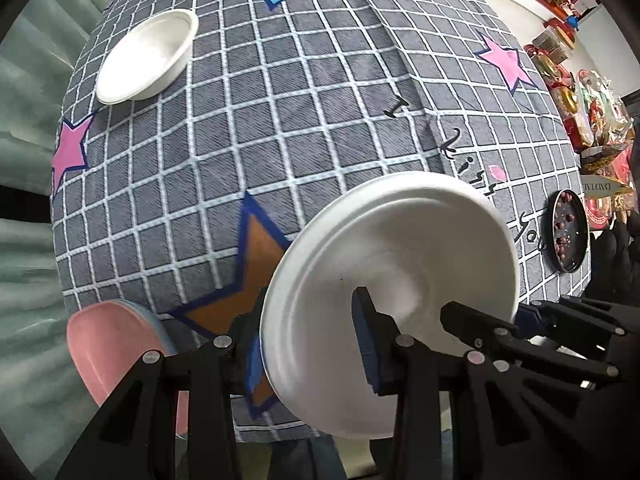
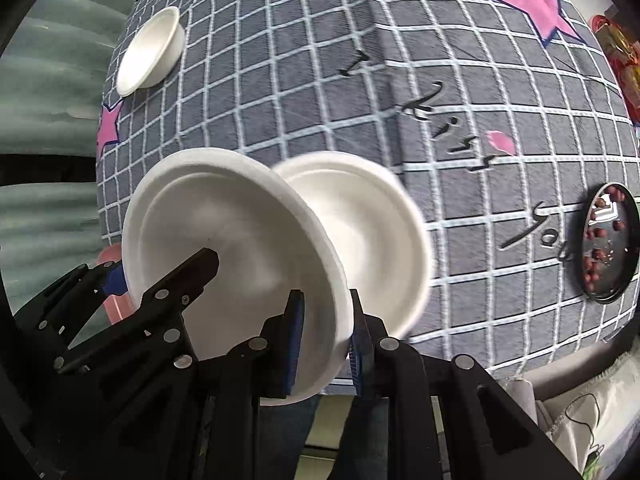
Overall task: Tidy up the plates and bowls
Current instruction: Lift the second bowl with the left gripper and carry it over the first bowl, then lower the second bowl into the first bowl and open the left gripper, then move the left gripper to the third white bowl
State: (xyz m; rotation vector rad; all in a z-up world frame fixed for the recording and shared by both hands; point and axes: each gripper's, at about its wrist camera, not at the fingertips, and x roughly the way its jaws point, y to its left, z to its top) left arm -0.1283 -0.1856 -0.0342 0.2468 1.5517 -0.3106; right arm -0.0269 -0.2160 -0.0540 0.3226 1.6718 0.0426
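Note:
My left gripper [image 1: 310, 328] is shut on the rim of a white plate [image 1: 400, 256], held tilted above the table's near edge. My right gripper [image 2: 326, 320] grips the same plate's rim [image 2: 224, 232] from the other side; its fingers also show at the right of the left wrist view [image 1: 532, 316]. A second white plate [image 2: 368, 224] lies flat on the cloth right behind it. A white bowl [image 1: 146, 56] stands at the far left of the table; it also shows in the right wrist view [image 2: 150, 50]. A pink plate [image 1: 108, 348] on a blue one lies at the near left.
The table has a grey checked cloth [image 1: 280, 120] with coloured stars. A dark round tray [image 1: 570, 232] with red bits sits at the right edge; it also shows in the right wrist view [image 2: 610, 240]. Packaged goods [image 1: 592, 112] crowd the far right.

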